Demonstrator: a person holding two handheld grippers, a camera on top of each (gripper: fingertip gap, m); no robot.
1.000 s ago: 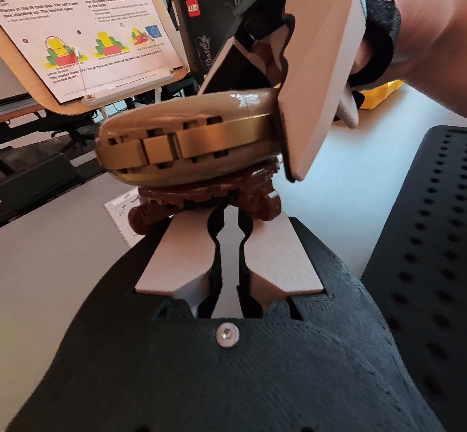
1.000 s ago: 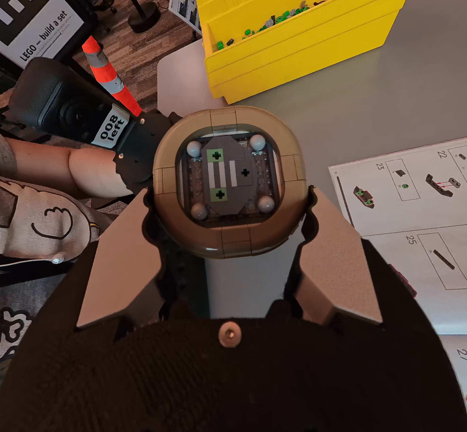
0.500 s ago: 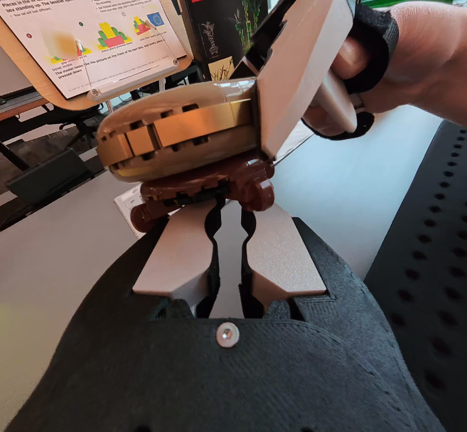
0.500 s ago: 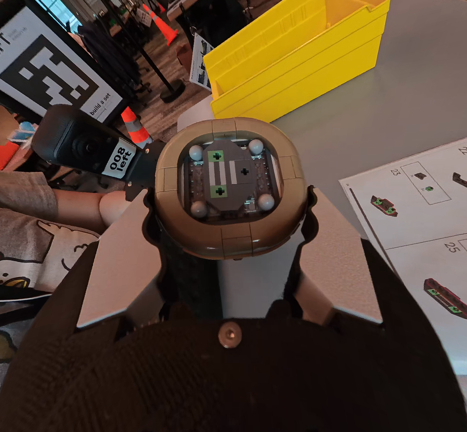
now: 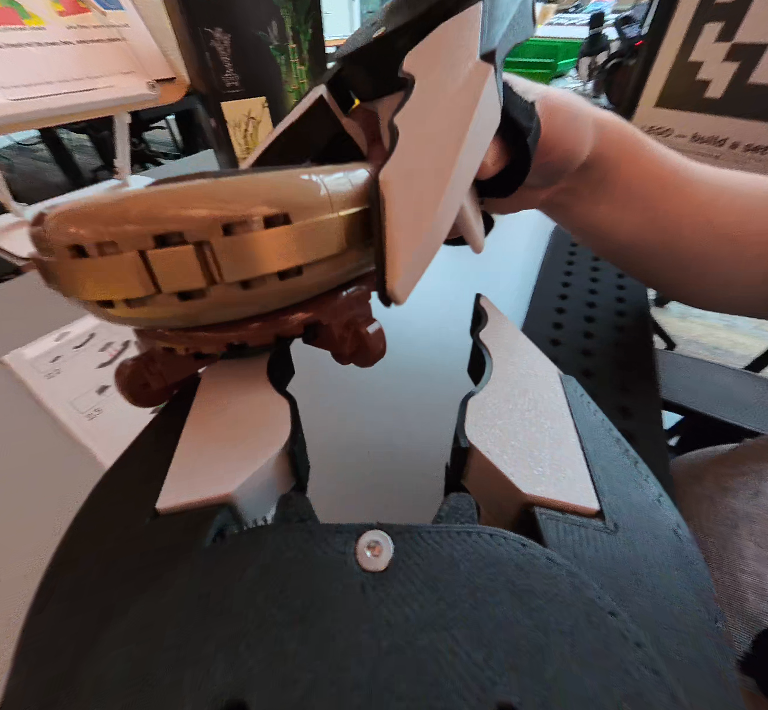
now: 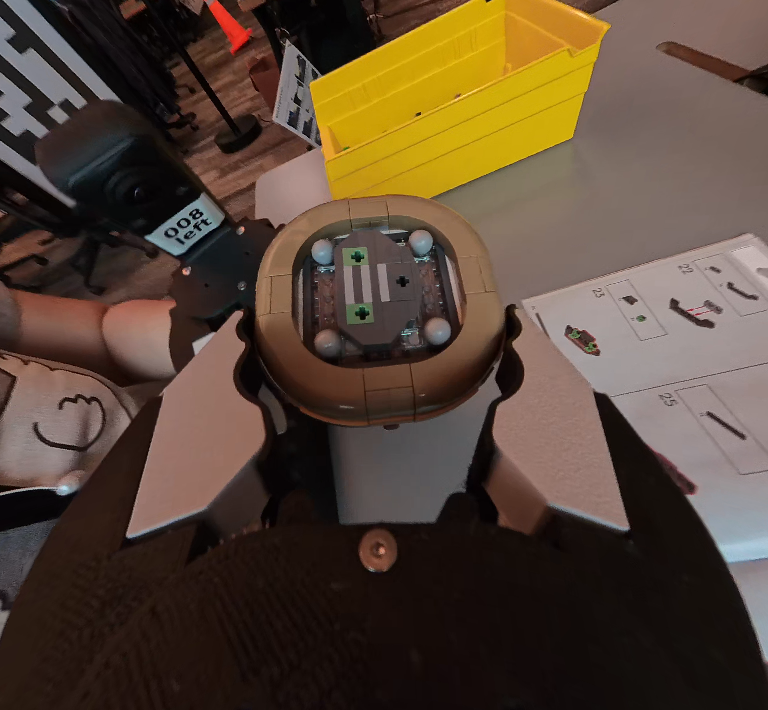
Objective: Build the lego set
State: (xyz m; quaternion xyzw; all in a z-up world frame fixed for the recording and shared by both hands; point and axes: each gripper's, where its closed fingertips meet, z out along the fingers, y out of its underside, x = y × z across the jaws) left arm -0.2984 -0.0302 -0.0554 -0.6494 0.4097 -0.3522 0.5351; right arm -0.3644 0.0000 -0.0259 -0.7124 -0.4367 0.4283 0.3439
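Now that the left gripper [image 5: 380, 361] has spread its jaws wide and let go of the brown base [image 5: 266, 341], where it was pinched half a second ago, the tan pot [image 6: 376, 312] hangs off the table, carried only by the right gripper [image 6: 374, 341], clamped on its rim at 3 and 9 o'clock. Handover looks done, so left is free for the next part. Instruction booklet [image 6: 673, 341] lies at 3 o'clock, yellow bin [image 6: 453, 116] farther at 1 o'clock.
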